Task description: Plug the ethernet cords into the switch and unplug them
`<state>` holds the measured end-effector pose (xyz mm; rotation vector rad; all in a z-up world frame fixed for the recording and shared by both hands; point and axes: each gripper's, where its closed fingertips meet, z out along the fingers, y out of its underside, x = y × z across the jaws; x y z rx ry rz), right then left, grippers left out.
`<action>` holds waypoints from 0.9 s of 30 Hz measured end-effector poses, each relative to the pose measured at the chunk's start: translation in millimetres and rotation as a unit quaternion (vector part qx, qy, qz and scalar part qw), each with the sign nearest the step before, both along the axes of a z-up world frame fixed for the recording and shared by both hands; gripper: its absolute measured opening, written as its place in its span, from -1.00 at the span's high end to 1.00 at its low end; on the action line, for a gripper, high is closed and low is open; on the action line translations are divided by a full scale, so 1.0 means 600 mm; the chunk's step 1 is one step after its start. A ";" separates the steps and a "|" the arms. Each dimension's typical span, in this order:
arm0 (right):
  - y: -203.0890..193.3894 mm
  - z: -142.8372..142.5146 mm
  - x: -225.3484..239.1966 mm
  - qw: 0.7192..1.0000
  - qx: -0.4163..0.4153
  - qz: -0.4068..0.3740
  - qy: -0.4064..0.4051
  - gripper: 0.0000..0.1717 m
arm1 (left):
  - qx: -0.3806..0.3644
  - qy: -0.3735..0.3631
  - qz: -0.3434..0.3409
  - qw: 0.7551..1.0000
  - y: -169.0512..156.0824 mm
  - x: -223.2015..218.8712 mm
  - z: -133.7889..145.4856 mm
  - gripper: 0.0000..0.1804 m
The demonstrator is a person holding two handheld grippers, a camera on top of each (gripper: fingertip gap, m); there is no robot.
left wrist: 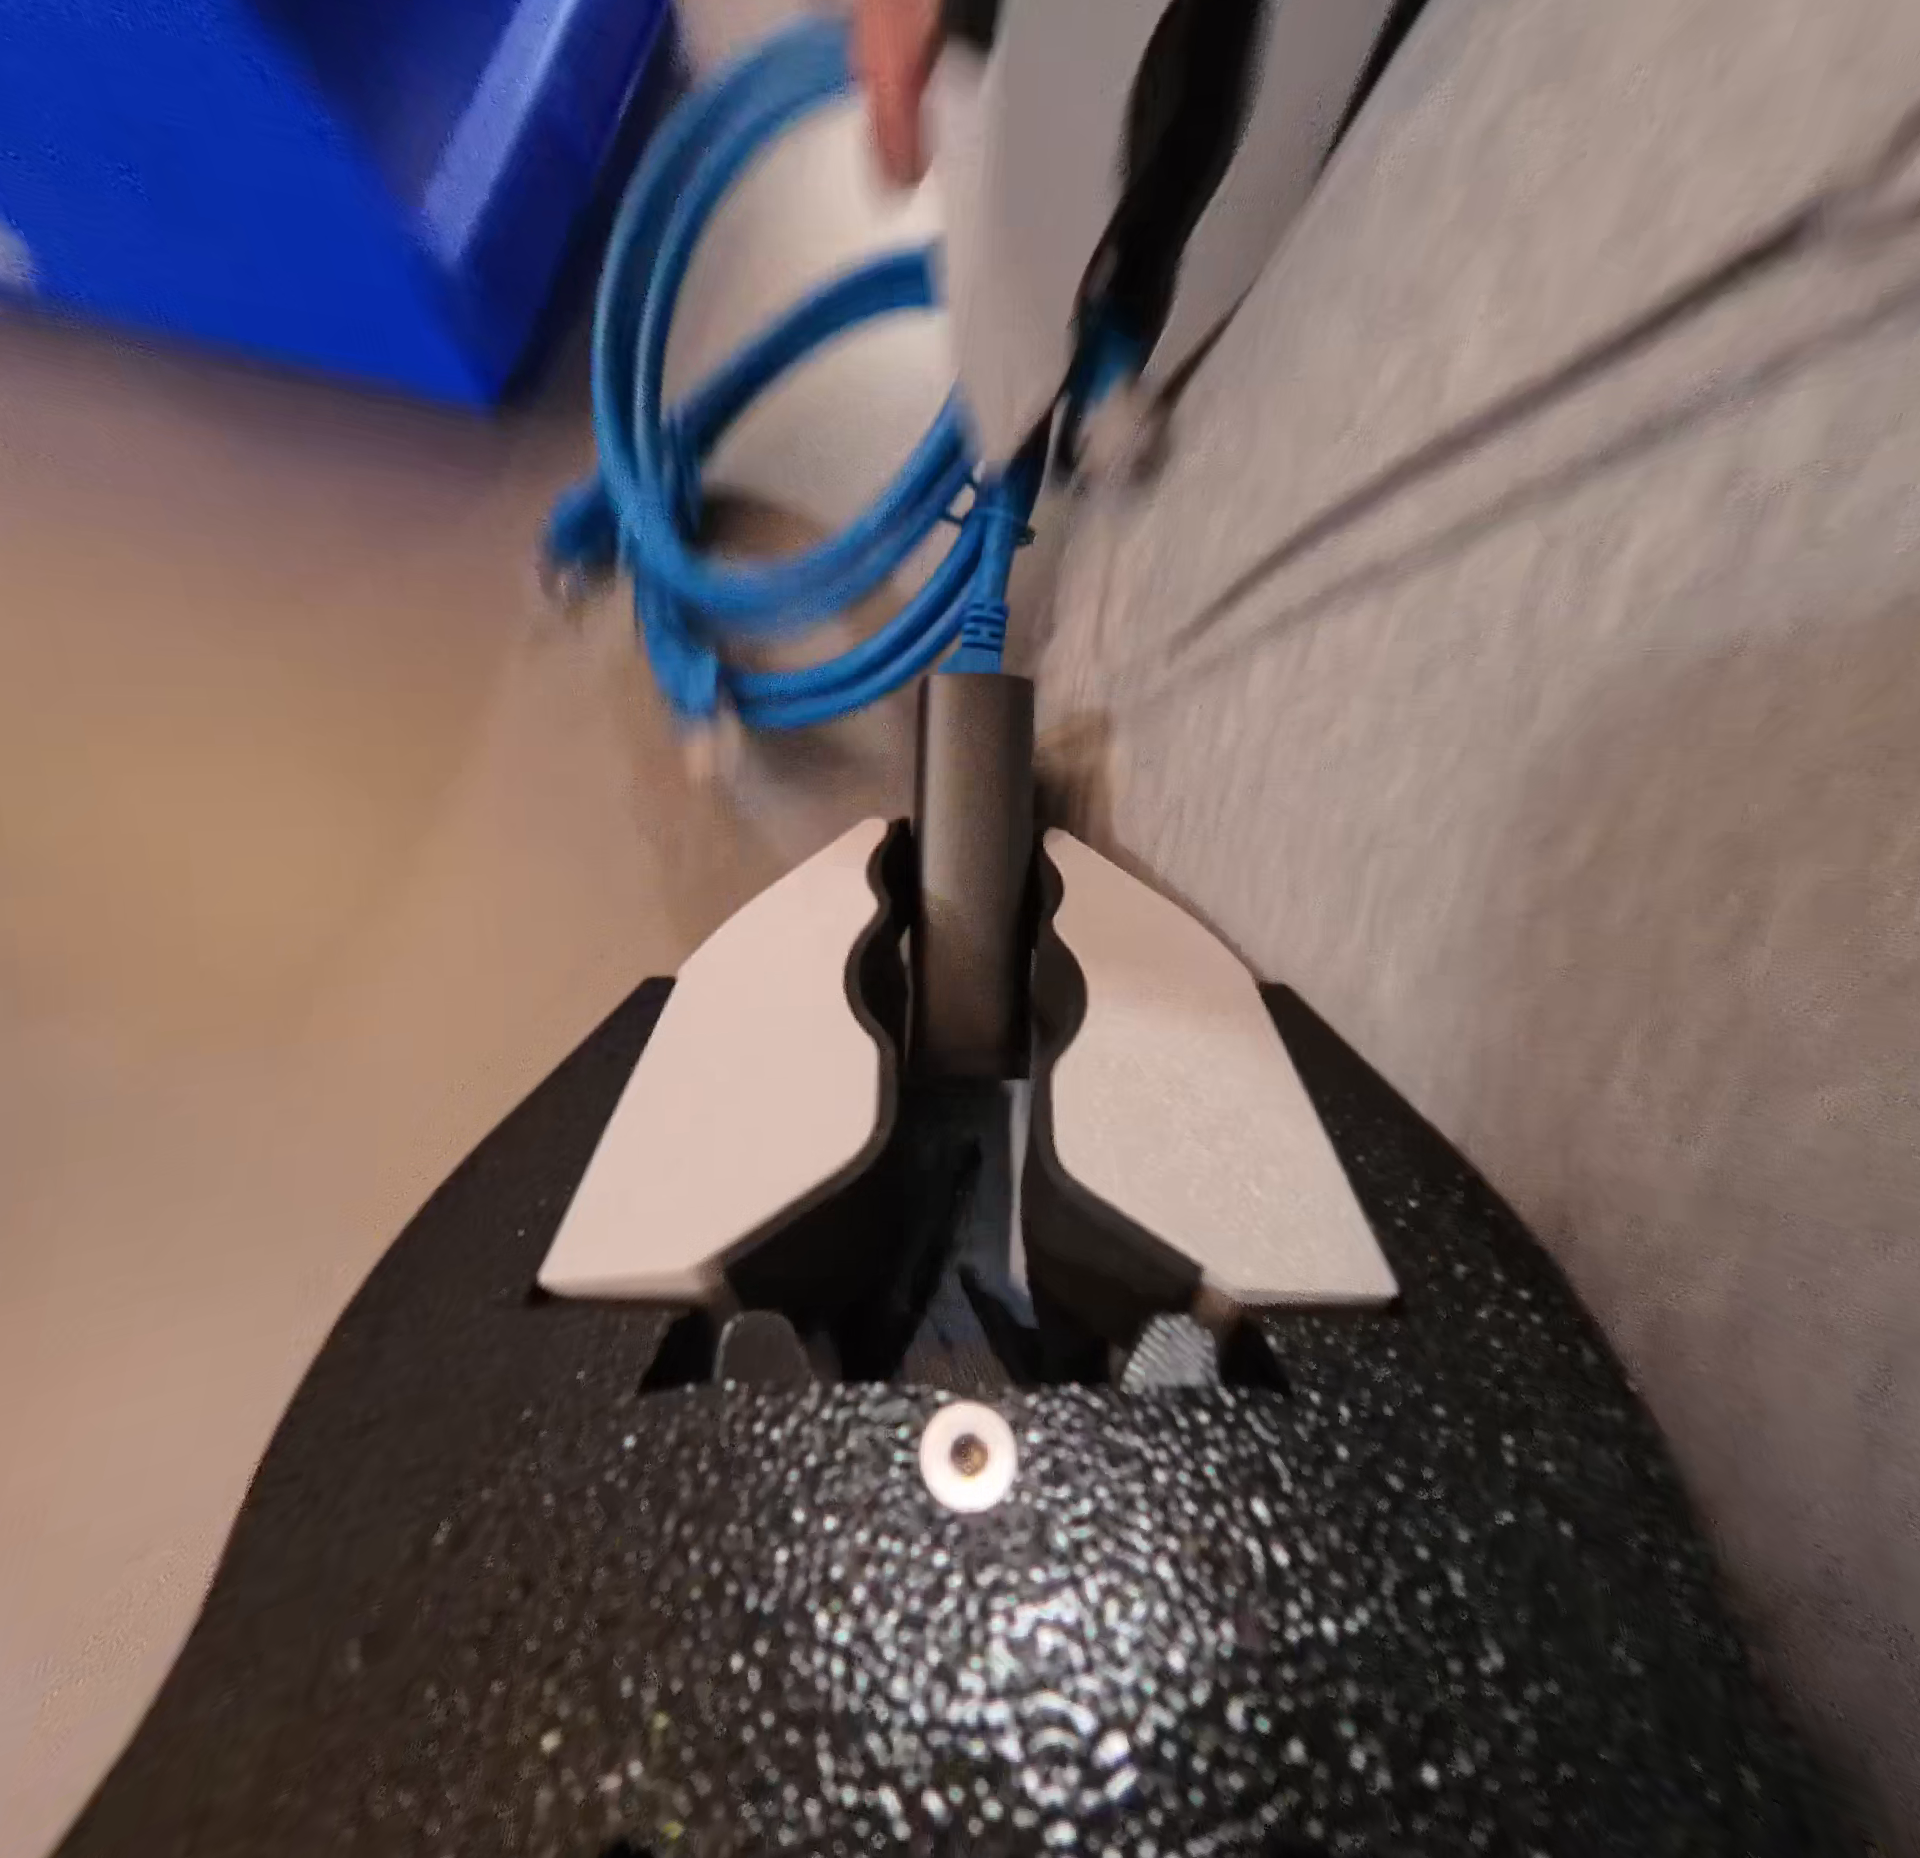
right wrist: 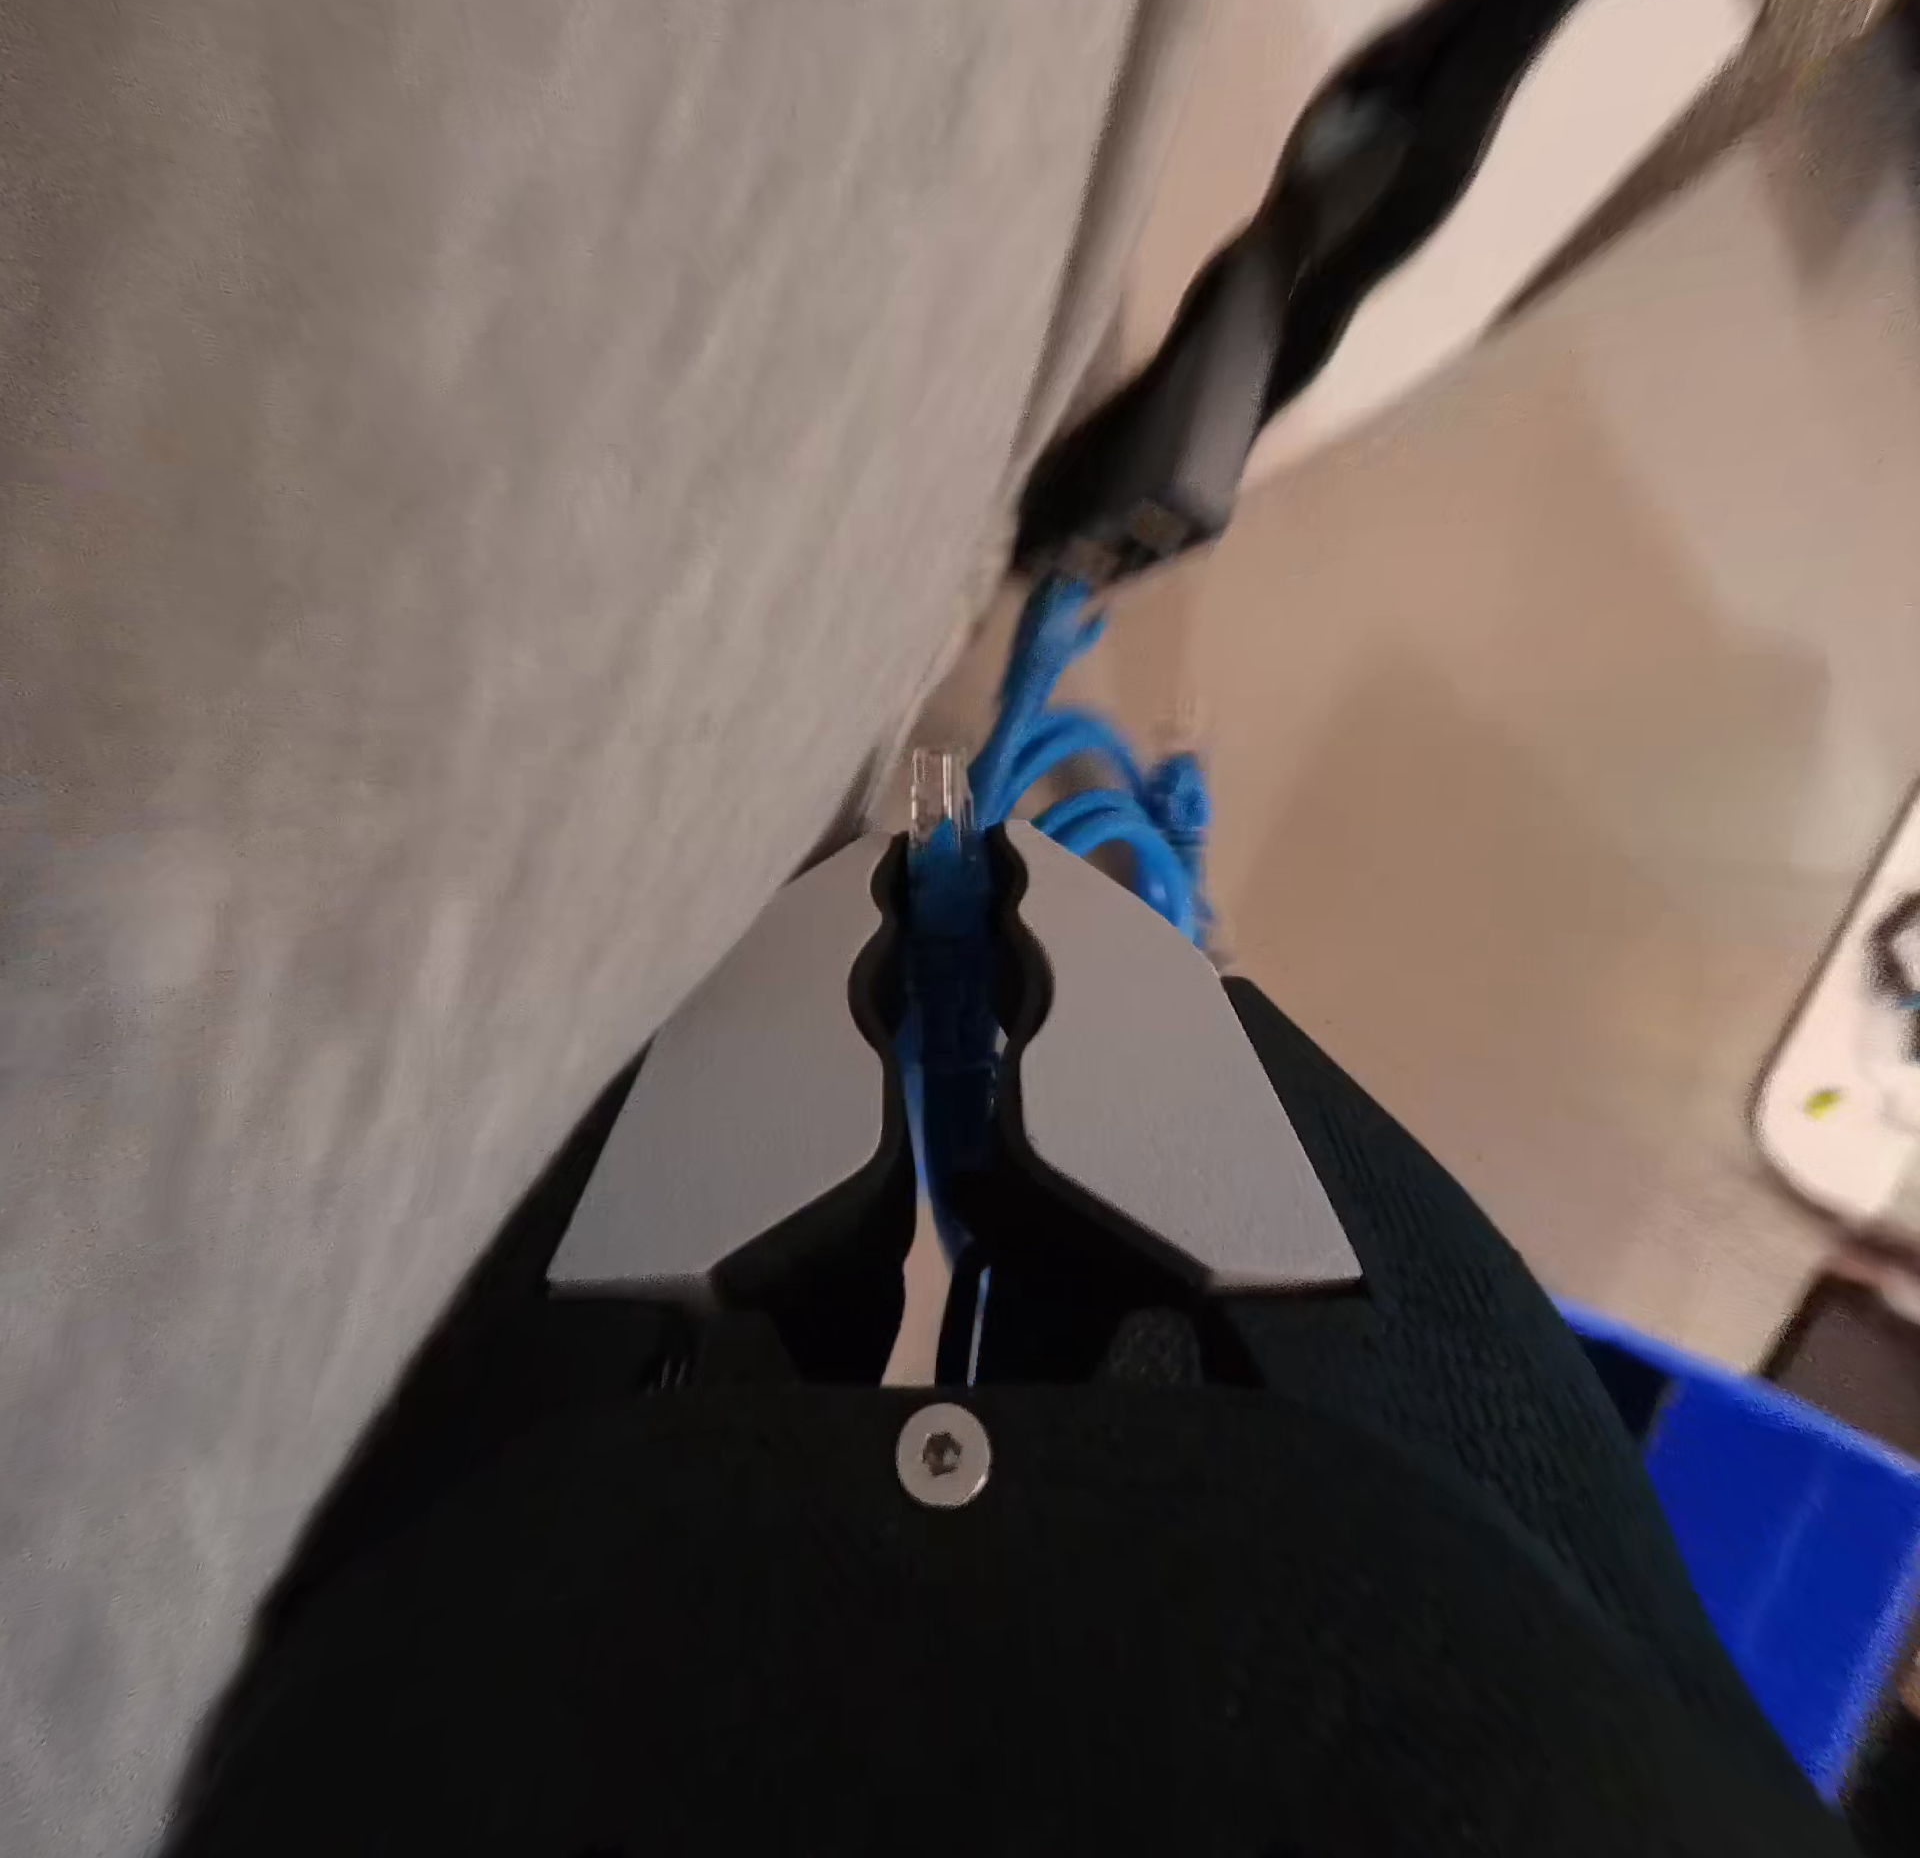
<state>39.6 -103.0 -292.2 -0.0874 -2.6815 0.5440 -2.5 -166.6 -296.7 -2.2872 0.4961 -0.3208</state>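
My left gripper (left wrist: 971,832) is shut on the dark grey switch (left wrist: 971,873), a narrow box that sticks out past the fingertips. One blue ethernet cord (left wrist: 982,634) is plugged into its far end. My right gripper (right wrist: 945,837) is shut on the blue boot of another ethernet cord (right wrist: 951,935); its clear plug (right wrist: 940,790) pokes out past the fingertips. The right gripper also shows in the left wrist view (left wrist: 1039,250), beyond the switch. The switch (right wrist: 1210,406) and its plugged cord (right wrist: 1060,624) show in the right wrist view, up and to the right of the clear plug.
A bundle of blue cords (left wrist: 727,561) lies on the tan table (left wrist: 260,769). A blue bin (left wrist: 260,146) stands beyond it. Grey fabric (left wrist: 1507,665) lies beside both grippers. A white object (right wrist: 1849,1081) lies at the right. Both views are motion-blurred. Tip to tip, the grippers are about 8 cm apart.
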 end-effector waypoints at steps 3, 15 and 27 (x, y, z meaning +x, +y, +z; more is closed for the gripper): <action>0.000 -0.001 -0.007 1.000 -0.009 -0.001 0.005 0.86 | 0.028 0.007 0.008 1.000 0.012 -0.001 0.009 0.78; 0.024 0.100 -0.076 0.950 -0.247 -0.136 0.135 0.84 | 0.152 0.008 0.048 0.987 0.031 -0.084 0.089 0.78; 0.142 0.322 0.055 0.841 -0.437 -0.116 0.297 0.84 | 0.379 -0.067 0.035 0.922 -0.042 -0.130 0.256 0.78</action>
